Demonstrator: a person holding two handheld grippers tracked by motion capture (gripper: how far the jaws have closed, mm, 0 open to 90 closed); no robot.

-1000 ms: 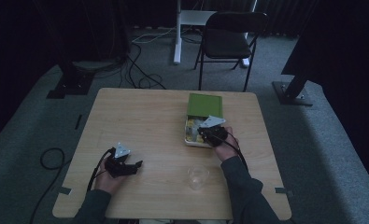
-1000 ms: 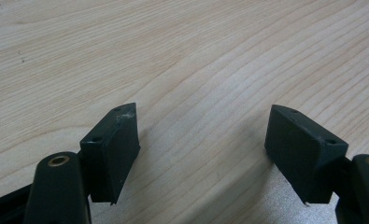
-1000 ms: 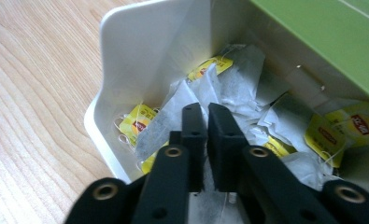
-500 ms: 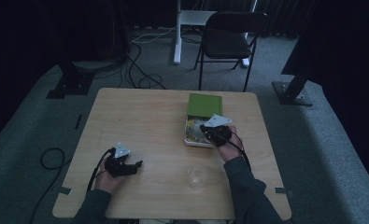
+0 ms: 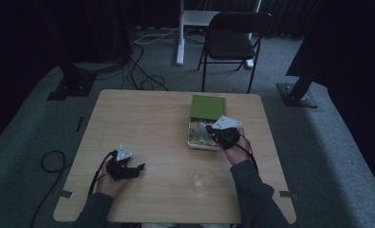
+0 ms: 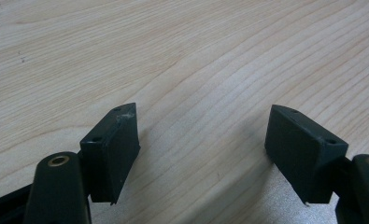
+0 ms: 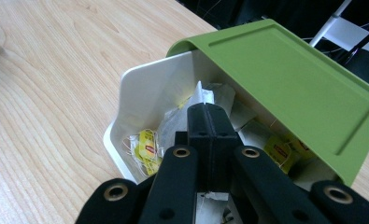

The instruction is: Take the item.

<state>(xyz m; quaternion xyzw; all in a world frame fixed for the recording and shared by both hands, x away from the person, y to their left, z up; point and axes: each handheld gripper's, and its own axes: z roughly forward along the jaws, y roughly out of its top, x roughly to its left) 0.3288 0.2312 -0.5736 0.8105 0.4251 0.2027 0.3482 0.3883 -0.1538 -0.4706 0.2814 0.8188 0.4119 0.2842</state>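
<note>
Green lid (image 7: 294, 88) overhangs box (image 7: 140, 88), narrowing entry; glass (image 5: 201, 180) near right forearm.

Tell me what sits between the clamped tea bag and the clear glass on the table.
Nothing visible: the right gripper is shut on a white paper tea bag; bare wooden table separates box and clear drinking glass.
</note>
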